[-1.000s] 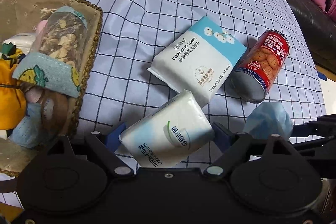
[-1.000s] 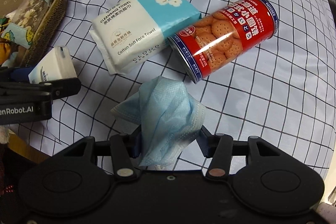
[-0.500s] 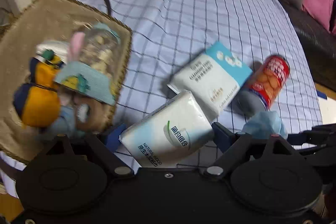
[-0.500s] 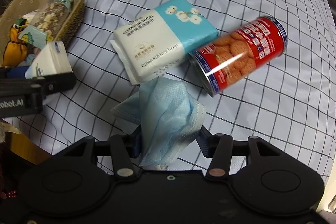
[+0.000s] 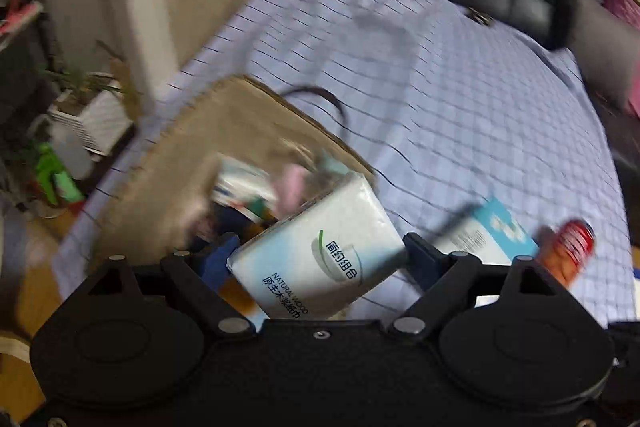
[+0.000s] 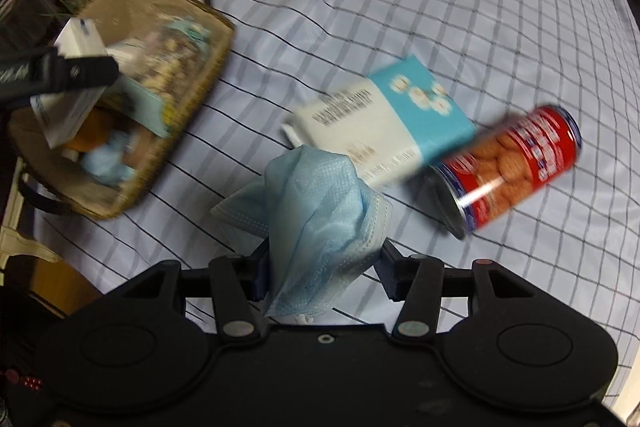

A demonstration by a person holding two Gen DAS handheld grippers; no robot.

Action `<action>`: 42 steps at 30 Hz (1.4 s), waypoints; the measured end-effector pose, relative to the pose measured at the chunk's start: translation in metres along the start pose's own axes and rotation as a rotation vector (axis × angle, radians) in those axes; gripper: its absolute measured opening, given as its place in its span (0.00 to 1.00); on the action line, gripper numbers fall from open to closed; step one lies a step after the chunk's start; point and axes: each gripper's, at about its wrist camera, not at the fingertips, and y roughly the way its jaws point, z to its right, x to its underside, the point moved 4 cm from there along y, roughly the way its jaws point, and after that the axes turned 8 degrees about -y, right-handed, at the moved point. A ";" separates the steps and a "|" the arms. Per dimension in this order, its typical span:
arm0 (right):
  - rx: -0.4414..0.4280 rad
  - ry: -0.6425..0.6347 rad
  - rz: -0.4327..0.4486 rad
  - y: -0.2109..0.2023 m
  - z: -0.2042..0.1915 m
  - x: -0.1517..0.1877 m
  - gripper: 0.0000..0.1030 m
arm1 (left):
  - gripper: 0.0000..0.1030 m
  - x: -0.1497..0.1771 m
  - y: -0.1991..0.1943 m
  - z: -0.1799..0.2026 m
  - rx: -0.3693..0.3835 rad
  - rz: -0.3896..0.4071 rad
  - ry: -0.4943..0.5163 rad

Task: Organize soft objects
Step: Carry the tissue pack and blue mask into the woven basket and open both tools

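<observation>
Over the basket (image 5: 256, 115), my left tongs (image 5: 320, 251) grip the tissue pack (image 5: 320, 247), right tongs (image 6: 322, 267) the mask (image 6: 320, 203) — next, lower and release both.

Towel pack (image 6: 384, 131) lies between basket (image 6: 200, 75) and tin (image 6: 516, 167).

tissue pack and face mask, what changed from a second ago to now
Both hand-held grippers rose and swung toward the basket: the left now holds the tissue pack over it, the right carries the face mask higher. Grips unchanged; the towel pack and biscuit can stayed put.
</observation>
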 end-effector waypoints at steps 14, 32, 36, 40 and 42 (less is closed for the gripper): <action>-0.094 -0.113 0.058 -0.011 -0.103 -0.057 0.50 | 0.81 -0.069 0.008 -0.039 -0.064 0.026 -0.088; -0.173 -0.200 0.059 0.022 -0.164 -0.098 0.54 | 0.87 -0.086 0.035 -0.059 -0.058 -0.031 -0.120; -0.142 -0.209 0.079 0.024 -0.163 -0.103 0.63 | 0.93 -0.091 0.035 -0.060 -0.074 -0.015 -0.120; -0.138 -0.197 0.073 0.028 -0.159 -0.104 0.65 | 0.93 -0.092 0.033 -0.065 -0.084 -0.003 -0.126; -0.128 -0.197 0.069 0.029 -0.157 -0.103 0.66 | 0.93 -0.091 0.033 -0.066 -0.087 -0.004 -0.132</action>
